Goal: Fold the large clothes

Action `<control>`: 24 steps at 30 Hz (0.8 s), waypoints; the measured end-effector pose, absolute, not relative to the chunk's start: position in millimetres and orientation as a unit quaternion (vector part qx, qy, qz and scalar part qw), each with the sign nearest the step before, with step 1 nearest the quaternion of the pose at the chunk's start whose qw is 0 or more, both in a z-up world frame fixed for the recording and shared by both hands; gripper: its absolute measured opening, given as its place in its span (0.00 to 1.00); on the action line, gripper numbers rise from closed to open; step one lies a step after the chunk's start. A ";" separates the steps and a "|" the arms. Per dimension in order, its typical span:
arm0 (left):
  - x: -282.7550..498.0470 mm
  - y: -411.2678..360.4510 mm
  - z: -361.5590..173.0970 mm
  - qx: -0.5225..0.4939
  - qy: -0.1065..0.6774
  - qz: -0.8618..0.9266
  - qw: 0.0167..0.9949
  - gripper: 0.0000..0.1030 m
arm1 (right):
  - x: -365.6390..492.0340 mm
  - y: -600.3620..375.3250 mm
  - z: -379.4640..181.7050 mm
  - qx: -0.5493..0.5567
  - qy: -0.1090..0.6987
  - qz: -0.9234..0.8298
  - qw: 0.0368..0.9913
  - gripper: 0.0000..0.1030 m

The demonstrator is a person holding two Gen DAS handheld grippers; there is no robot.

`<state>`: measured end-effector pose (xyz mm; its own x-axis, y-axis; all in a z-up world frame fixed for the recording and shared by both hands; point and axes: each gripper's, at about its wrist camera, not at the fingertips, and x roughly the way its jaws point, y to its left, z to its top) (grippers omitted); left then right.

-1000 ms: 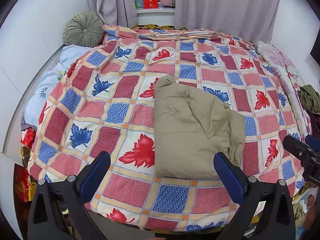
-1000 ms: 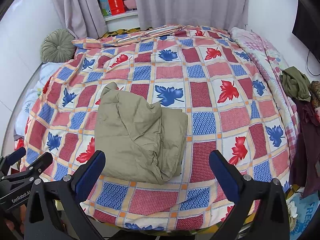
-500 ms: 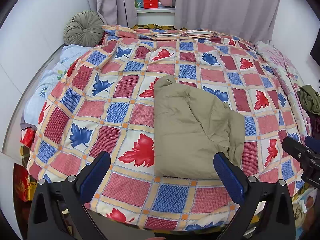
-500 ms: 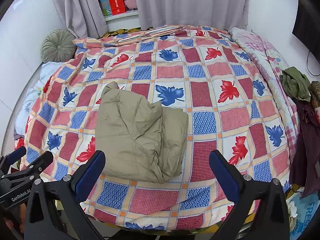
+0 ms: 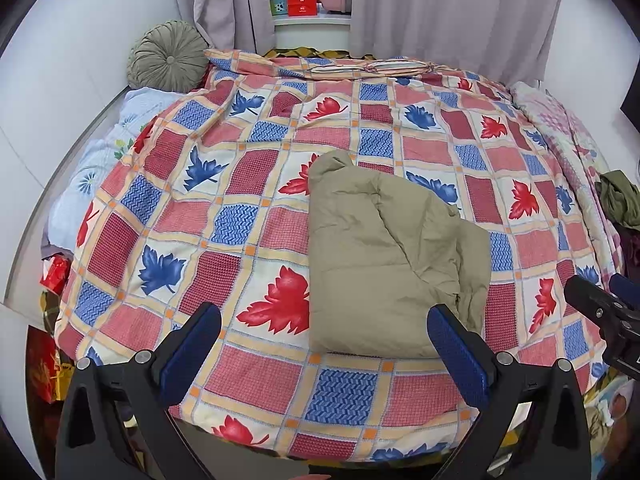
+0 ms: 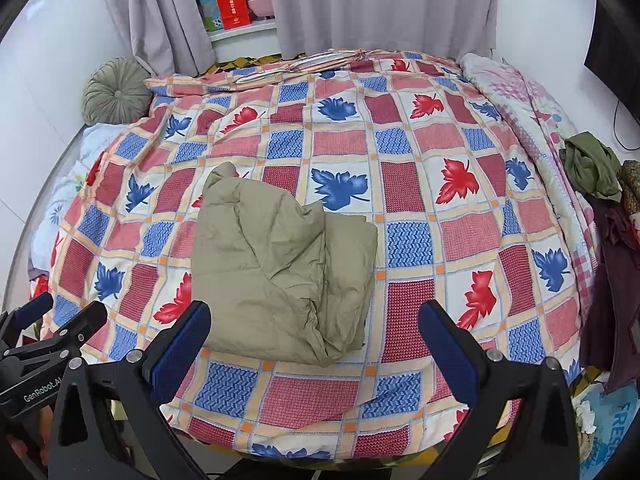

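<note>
left tongs (image 5: 324, 342) wide apart, empty | right tongs (image 6: 314, 334) wide apart, empty | khaki garment (image 5: 384, 256) untouched on bed

We saw bright, even light with soft shadows; both views were sharp, bulging strongly, with black corners at the edges.

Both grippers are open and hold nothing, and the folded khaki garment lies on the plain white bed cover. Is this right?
Not quite: in the left wrist view the khaki garment lies on a checked quilt with red and blue leaves, not plain white. The rest is right.
</note>
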<state>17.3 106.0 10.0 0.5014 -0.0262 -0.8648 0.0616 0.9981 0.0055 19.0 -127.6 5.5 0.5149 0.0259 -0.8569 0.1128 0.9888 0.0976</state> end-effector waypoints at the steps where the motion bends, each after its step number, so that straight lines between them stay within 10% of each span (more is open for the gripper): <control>1: 17.5 106.1 10.1 0.018 0.499 -0.025 0.866 1.00 | 18.6 -127.6 5.0 0.071 0.492 -0.025 0.867 1.00; 24: 16.3 110.3 6.9 0.018 0.496 -0.022 0.868 1.00 | 18.4 -125.4 5.2 0.070 0.493 -0.025 0.867 1.00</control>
